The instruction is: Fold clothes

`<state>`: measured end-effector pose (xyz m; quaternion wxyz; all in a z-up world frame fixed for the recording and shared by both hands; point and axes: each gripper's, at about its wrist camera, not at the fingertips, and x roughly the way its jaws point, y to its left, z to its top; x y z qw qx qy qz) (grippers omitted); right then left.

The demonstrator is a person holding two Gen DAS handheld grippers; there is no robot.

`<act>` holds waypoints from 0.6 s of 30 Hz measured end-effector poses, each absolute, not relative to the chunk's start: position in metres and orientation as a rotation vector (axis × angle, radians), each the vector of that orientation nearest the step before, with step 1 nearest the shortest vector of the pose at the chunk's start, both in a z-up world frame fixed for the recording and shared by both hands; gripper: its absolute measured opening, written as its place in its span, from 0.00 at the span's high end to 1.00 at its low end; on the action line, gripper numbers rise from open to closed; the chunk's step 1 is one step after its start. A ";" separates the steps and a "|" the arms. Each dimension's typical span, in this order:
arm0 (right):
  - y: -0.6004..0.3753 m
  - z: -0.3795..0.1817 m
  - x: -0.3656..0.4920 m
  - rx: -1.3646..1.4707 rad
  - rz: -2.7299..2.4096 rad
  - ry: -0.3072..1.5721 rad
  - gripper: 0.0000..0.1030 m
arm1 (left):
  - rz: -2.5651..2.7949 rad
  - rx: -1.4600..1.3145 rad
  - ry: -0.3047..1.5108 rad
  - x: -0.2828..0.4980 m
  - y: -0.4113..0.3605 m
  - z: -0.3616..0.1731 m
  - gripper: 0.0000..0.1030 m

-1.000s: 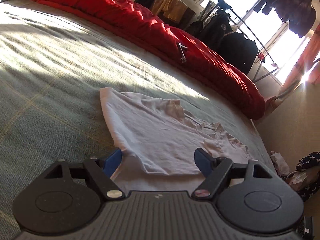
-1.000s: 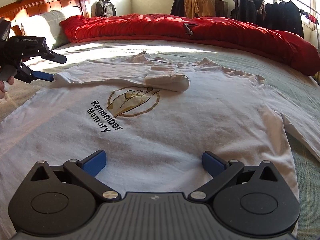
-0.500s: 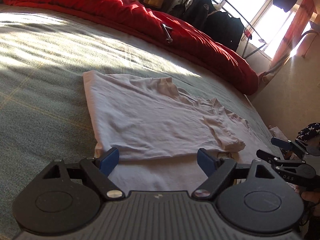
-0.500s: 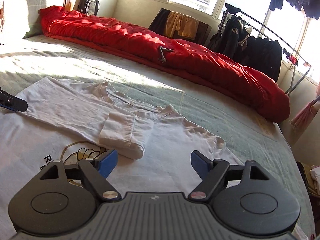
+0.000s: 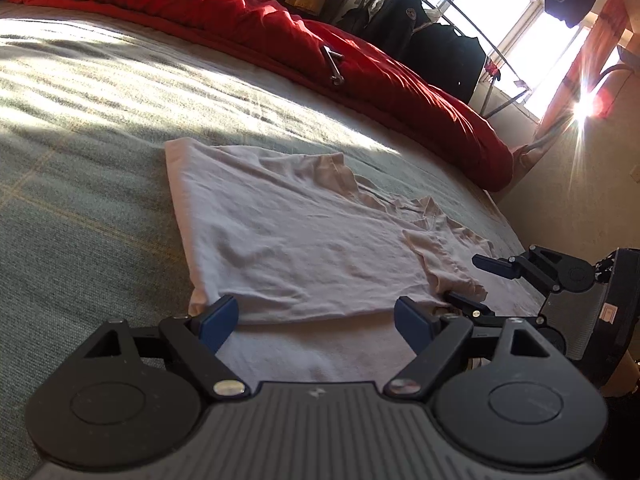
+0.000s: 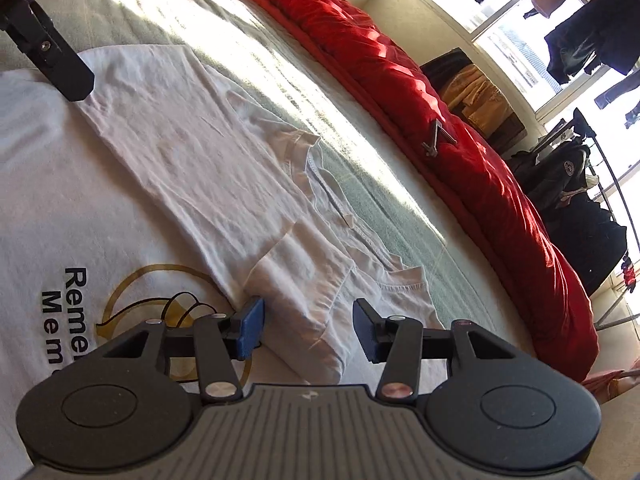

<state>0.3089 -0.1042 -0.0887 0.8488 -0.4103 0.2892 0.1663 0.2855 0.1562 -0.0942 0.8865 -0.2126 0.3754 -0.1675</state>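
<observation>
Two grippers are working over one white T-shirt (image 5: pixel 304 240) on the bed (image 5: pixel 80 200). The left gripper (image 5: pixel 316 318) is hovering low with its jaws standing wide and released, nothing pressed between its blue pads (image 5: pixel 219 317); the folded-over hem edge of the shirt is lying just ahead of and between them. The right gripper (image 6: pixel 310 330) is tilting over the shirt's folded sleeve (image 6: pixel 316 280), its jaws closing with the sleeve's cuff end sitting between them; whether the pads are already pressing the cloth I cannot tell. In the left wrist view that same gripper is coming in from the right edge, fingers straddling the sleeve.

The shirt is lying flat on the grey-green bedcover, one side panel already folded in over the chest. Its long axis is running from the left gripper's hem end across to the collar (image 6: pixel 340 200) near the right gripper. One printed logo (image 6: pixel 132 308) with black lettering is partly showing beside the right gripper's left finger.

Beyond the shirt, one red duvet (image 5: pixel 360 72) is lying bunched along the far side of the bed, with one small metal object (image 5: pixel 334 66) resting on it. Past that, one clothes rack (image 5: pixel 432 32) of dark garments is standing by the bright window (image 5: pixel 532 20).
</observation>
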 end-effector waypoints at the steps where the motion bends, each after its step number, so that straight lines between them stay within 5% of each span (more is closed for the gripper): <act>1: -0.105 -0.089 0.311 -0.856 0.341 0.607 0.48 | -0.349 -0.438 0.780 0.285 0.156 -0.094 0.18; 18: -0.256 -0.058 0.308 -0.016 0.084 0.756 0.41 | -0.344 -0.432 0.767 0.282 0.155 -0.092 0.17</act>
